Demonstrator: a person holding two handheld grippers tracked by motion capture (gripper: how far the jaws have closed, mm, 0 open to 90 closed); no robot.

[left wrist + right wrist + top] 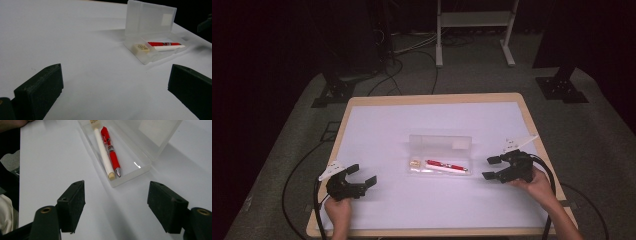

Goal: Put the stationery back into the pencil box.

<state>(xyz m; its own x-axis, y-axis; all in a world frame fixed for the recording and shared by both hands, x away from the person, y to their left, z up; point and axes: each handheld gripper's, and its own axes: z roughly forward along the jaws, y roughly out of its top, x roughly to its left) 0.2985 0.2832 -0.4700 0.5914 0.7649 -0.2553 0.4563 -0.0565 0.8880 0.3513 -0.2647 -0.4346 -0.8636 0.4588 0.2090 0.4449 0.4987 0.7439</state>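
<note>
A white-topped desk [377, 125] carries a clear plastic pencil case [440, 154], set near the middle with its lid stood open on the far side. The case's long axis runs left to right across the desk. Of the two grippers, the right gripper [491, 167] is held just beside the case's right end, jaws spread apart and empty; the left gripper [362, 175] is held well off from the case's left end, nearer the front edge, jaws likewise apart and empty. The right one is judged the nearer for a reach into the tray. Inside the case a red pen [110, 150] and a white stick [103, 152] lie side by side along its length, tips toward the right gripper. A small eraser [141, 48] sits at the case's left end.
</note>
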